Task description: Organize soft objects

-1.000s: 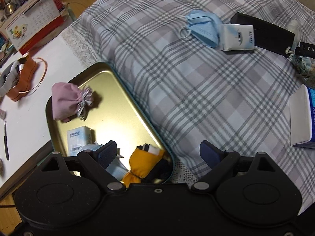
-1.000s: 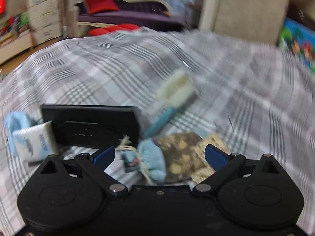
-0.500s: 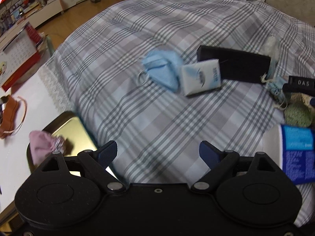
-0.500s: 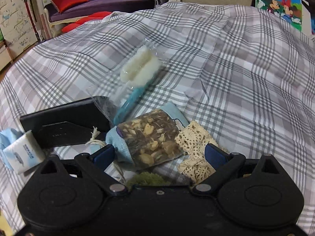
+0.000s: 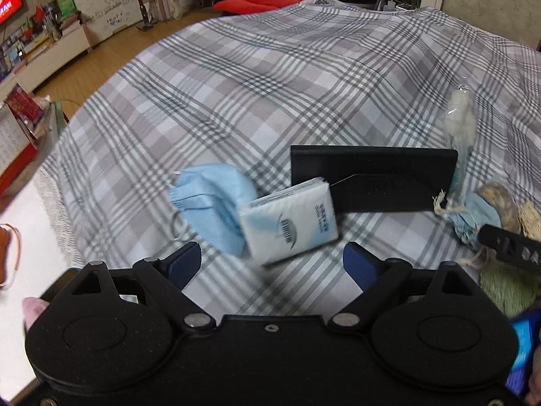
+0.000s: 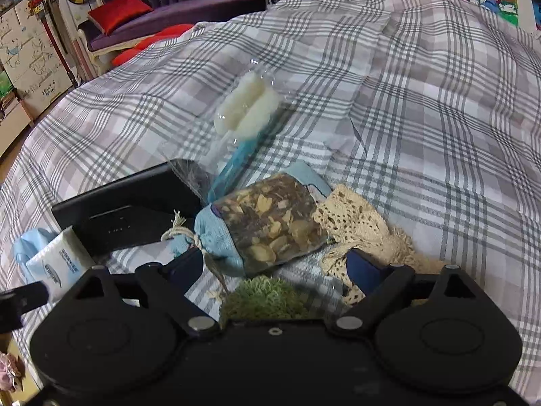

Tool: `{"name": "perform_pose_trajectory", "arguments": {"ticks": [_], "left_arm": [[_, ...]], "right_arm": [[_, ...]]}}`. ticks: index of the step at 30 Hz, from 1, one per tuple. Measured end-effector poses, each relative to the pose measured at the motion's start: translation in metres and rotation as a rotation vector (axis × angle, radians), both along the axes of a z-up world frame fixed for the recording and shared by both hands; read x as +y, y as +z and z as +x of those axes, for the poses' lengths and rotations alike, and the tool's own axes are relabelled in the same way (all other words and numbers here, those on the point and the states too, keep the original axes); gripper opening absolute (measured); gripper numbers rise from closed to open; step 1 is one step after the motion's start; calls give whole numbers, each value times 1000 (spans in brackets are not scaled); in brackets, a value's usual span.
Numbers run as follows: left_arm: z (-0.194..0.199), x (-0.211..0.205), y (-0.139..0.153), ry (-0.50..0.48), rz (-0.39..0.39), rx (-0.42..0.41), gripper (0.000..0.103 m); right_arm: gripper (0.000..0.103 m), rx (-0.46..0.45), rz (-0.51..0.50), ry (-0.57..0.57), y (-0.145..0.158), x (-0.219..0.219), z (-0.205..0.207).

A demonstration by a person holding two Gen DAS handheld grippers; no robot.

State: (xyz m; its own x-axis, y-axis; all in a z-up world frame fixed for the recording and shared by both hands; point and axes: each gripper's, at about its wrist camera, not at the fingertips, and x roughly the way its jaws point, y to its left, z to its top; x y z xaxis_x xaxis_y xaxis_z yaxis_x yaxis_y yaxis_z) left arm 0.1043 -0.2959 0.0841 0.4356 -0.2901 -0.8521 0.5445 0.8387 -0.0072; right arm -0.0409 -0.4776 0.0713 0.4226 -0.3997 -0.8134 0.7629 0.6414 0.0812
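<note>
1. At twelve o'clock from the spread, empty left gripper (image 5: 272, 260) lies the tissue pack (image 5: 290, 220), leaning on the blue mask (image 5: 216, 203), apparently the next pick.
2. The right gripper (image 6: 274, 264), spread too, straddles the herb sachet (image 6: 270, 221) at its twelve, lined up to pinch.

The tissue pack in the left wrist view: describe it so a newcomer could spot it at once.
On the grey plaid bedspread, find the long black box. The tissue pack leans against its left front corner, overlapping a blue face mask. It is the only white, blocky packet with blue print.
</note>
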Motion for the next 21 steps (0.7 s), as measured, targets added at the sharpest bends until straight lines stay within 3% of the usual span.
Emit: {"name": "perform_pose_trajectory", "arguments": {"ticks": [5,11,14,16,21], "left_arm": [[9,-16,-15,32,-27,55,89],[14,-35,-24,36,23,38,89],[16,-37,-27,42,26,49,83],[15,-36,-26,48,21,50,69],[11,-34,-19,20,-13,89,65]], "right_arm": [[92,-9,-12,13,4,1,-1],[91,-16,-16,-7,6,-3,-4],[91,-37,-6,-18,8,-6,-8],[91,-47,-10,-33,10,-8,-12],[90,-66,-3,-55,14,-12,-16]]}}
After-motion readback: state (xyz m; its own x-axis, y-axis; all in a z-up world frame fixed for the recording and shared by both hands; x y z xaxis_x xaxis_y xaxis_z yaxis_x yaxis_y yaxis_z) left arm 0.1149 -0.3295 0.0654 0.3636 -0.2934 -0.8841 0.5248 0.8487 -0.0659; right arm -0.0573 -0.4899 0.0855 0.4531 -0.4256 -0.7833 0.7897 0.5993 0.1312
